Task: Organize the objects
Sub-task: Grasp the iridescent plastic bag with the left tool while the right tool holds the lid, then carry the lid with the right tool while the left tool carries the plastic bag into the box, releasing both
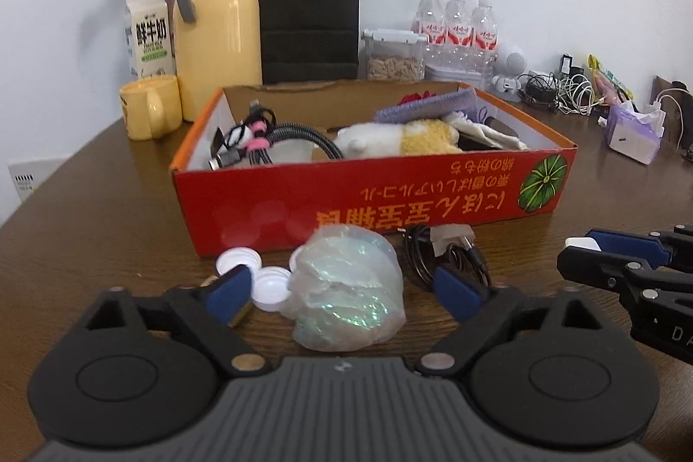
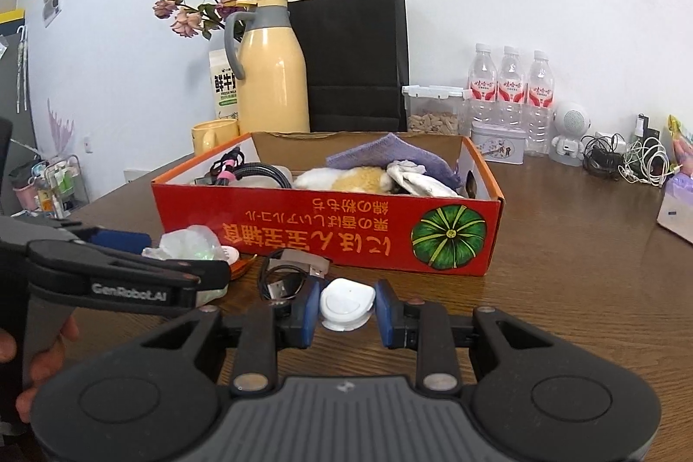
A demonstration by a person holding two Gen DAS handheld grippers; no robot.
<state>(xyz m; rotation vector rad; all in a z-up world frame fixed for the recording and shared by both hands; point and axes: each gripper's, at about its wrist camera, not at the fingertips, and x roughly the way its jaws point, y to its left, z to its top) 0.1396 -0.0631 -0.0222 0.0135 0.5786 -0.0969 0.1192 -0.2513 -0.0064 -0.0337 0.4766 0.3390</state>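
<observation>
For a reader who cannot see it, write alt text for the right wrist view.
The right gripper clamps a small white case above a brown table. Behind it stands an open red cardboard box holding cables and cloths; the left gripper reaches in beside a crumpled plastic bag.

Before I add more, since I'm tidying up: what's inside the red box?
Inside the red box: bundled cables at the left, a white and yellow plush toy in the middle, a purple cloth and a whitish cloth at the right. Whatever lies beneath them is covered.
</observation>
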